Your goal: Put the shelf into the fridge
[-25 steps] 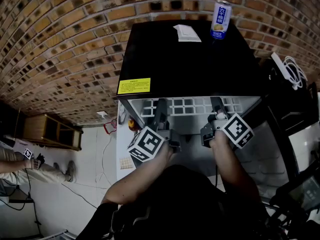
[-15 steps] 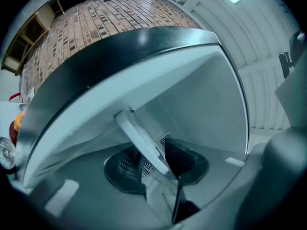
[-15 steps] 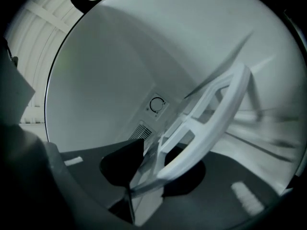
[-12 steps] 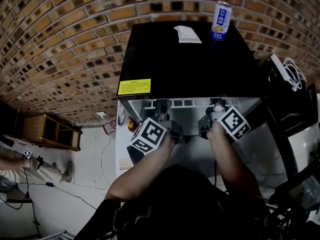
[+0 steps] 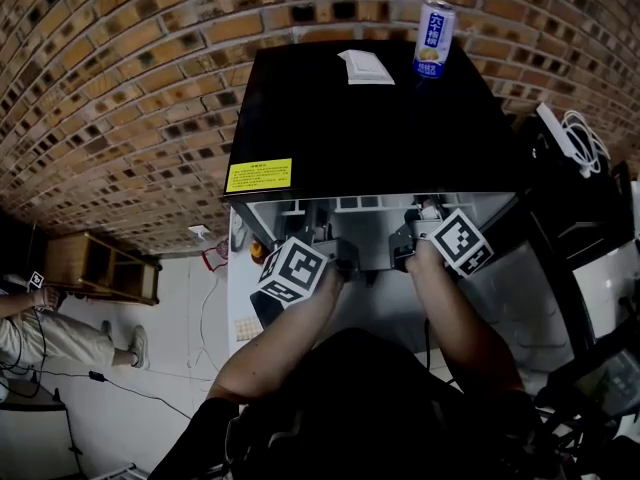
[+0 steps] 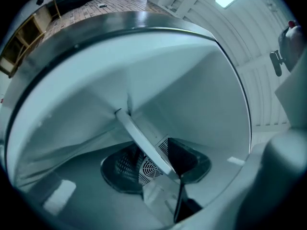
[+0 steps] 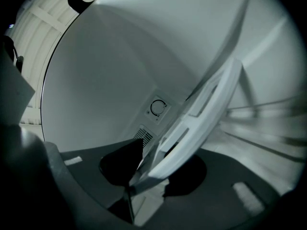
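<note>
Far left: a person (image 5: 30, 318) sits at the picture's edge, beside a low wooden cabinet (image 5: 105, 268).
Wall: a brick wall (image 5: 120, 88) runs behind and left of the fridge.
Fridge: the fridge (image 5: 370, 128) has a black top with a yellow label (image 5: 258, 175) at its front left corner; its opening faces the wearer.
Left gripper: the left gripper (image 5: 322, 223) reaches into the opening. Its jaws have just been opening and stand apart, with the shelf's white front rail between them and a gap beside it. A vent grille (image 6: 151, 166) shows in the back wall beyond.
Shelf: the shelf (image 5: 370, 204) lies almost wholly inside the fridge, only a strip of its white grid showing under the top's front edge.
In the way: the marker cubes, both forearms and the overhanging top hide most of the opening.
Right gripper: the right gripper (image 5: 425, 211) is also inside. Its jaws have just been opening, parted around the shelf's rim, near a round dial (image 7: 159, 108).
On top: a white card (image 5: 366, 66) lies flat, with an upright can (image 5: 433, 38) to its right.
Far right: a white cable (image 5: 580, 133) lies on dark equipment.
</note>
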`<action>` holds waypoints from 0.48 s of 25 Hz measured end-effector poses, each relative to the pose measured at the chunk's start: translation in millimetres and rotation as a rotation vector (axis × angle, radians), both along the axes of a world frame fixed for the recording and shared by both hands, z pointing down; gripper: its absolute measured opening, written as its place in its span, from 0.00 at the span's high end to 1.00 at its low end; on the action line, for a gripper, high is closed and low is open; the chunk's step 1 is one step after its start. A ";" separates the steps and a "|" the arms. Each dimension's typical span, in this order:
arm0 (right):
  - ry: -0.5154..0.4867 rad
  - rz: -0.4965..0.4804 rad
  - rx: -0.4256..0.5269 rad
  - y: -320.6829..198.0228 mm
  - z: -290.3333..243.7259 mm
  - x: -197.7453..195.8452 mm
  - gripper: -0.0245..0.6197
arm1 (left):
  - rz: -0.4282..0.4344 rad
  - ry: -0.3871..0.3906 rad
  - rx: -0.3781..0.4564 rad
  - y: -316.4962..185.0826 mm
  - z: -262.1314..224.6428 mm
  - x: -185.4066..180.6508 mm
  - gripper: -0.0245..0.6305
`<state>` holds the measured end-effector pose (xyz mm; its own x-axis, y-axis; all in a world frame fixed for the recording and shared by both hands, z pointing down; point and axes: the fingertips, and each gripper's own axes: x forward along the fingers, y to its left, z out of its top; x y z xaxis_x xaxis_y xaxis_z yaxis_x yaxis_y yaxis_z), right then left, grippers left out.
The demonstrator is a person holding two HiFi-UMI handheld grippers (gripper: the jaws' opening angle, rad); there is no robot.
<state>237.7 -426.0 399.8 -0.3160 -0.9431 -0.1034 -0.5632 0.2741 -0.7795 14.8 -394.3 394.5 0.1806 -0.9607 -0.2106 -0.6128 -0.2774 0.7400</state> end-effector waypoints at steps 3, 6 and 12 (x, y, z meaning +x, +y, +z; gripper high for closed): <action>-0.016 0.004 0.013 -0.1 -0.6 0.7 0.74 | -0.002 0.000 0.003 -0.4 -0.2 0.6 0.73; -0.022 0.006 0.017 -0.1 -0.5 0.7 0.74 | -0.002 0.002 0.011 -0.2 -0.1 0.4 0.73; -0.003 0.007 0.000 -2.1 0.0 1.3 0.74 | 0.001 0.002 0.002 -1.8 0.0 0.7 0.73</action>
<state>239.0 -428.1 399.8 -0.3093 -0.9452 -0.1042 -0.5624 0.2702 -0.7814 15.5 -396.1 394.5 0.1815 -0.9600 -0.2132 -0.6113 -0.2800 0.7402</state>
